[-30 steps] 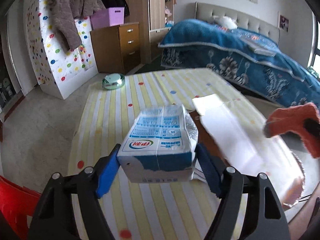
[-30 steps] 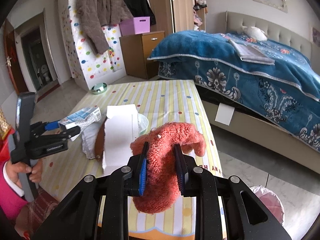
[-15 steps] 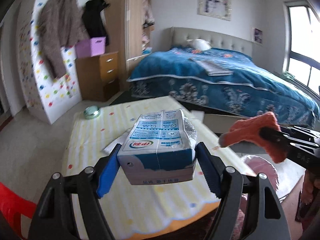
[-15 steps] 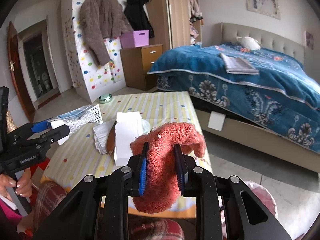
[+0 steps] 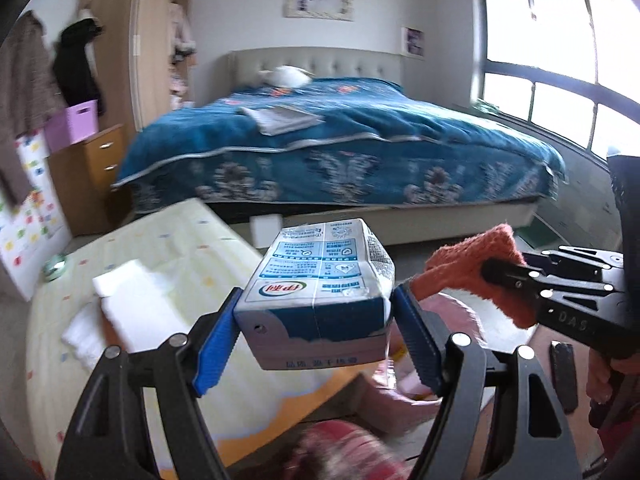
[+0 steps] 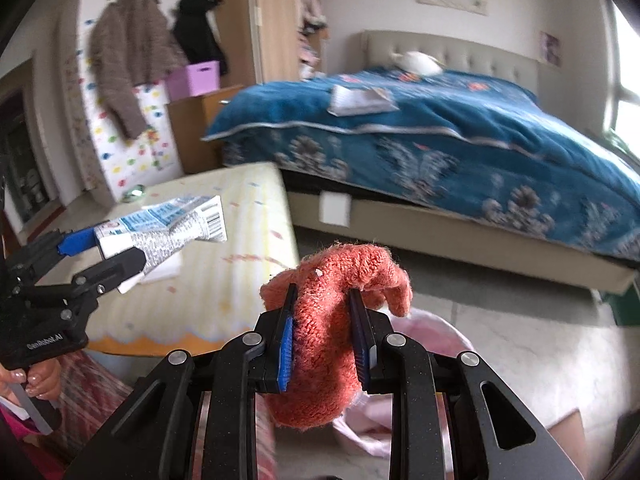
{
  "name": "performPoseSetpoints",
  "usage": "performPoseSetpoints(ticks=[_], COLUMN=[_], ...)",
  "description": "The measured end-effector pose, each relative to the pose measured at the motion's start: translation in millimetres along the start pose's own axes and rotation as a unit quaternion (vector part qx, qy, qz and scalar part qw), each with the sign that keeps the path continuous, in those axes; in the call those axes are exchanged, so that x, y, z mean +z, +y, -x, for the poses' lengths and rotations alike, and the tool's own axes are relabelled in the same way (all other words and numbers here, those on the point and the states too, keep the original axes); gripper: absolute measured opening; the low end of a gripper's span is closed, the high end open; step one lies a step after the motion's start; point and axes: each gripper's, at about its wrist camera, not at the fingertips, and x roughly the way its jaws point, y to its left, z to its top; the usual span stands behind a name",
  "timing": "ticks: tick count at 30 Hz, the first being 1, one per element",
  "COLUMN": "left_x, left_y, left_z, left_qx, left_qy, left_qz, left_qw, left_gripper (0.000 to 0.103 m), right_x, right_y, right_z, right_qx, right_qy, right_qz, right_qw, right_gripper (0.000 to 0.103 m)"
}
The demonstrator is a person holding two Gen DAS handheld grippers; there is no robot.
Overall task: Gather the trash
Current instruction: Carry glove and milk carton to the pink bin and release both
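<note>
Blue ribbed pads [image 5: 214, 344] on the left gripper [image 5: 316, 336] press against both sides of a flattened milk carton [image 5: 316, 300], holding it in the air above the near edge of the table [image 5: 192, 232]. The carton is blue and white cardboard with printed panels; its far end is crushed, and from the right wrist view that end shows silver lining and a barcode [image 6: 160, 228].

The right gripper [image 6: 323, 334] has its narrow-set fingers clamped on an orange-red knitted cloth [image 6: 332, 320]. The cloth is fuzzy and thick, folded over the fingertips, with one end drooping below them. From the left wrist view the same cloth [image 5: 476, 272] sticks out of the black right gripper, just beside the carton.

Below and between the two grippers sits a pink trash bag [image 6: 436, 332], pale and crinkled. Its opening is mostly hidden behind the grippers and the cloth, so its contents cannot be made out.

The table wears a yellow striped cover with small coloured dots and a scalloped orange hem. On it lie white sheets of paper [image 5: 132, 304], blurred, over something brown that is hard to identify. Beyond stands a bed [image 5: 340, 152] with a blue flowered quilt and a padded beige headboard. A purple bin [image 6: 196, 78] sits on a wooden chest of drawers. The whole scene is smeared by motion.
</note>
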Motion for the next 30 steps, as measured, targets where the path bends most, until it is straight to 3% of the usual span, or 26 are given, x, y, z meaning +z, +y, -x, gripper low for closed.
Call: performPoseSetpoints(ticks=[6, 13, 16, 18, 24, 30], left_x=[7.0, 13.7, 16.7, 16.7, 11.4, 5.4], left_y=[-43.7, -75.0, -77.9, -74.9, -54.1, -17.6], left_z=[-40.4, -79.9, -90.4, -89.8, -74.3, -42.3], left_qx=[-0.045, -0.077, -0.082, -0.077, -0.034, 0.015], left_qy=[0.023, 0.050, 0.056, 0.056, 0.048, 0.033], left_qz=[-0.029, -0.038, -0.028, -0.027, -0.020, 0.010], left_qw=[0.9983, 0.9951, 0.9946, 0.9951, 0.9980, 0.9993], left_gripper=[0.073, 0.075, 0.084, 0.085, 0.085, 0.085], right_x=[-20.0, -33.5, -36.0, -39.2, -45.9, -38.7], right_y=[-51.1, -93.8, -111.0, -119.1, -118.4, -97.0], right_z=[-7.8, -29.5, -43.1, -48.0, -38.8, -32.7], right_qx=[-0.033, -0.042, -0.042, -0.047, -0.049, -0.022], right_qy=[0.027, 0.048, 0.063, 0.075, 0.074, 0.049], right_qz=[-0.041, -0.061, -0.073, -0.086, -0.098, -0.088], right_qw=[0.998, 0.996, 0.994, 0.992, 0.991, 0.995], right_gripper=[0.025, 0.026, 0.039, 0.045, 0.046, 0.046])
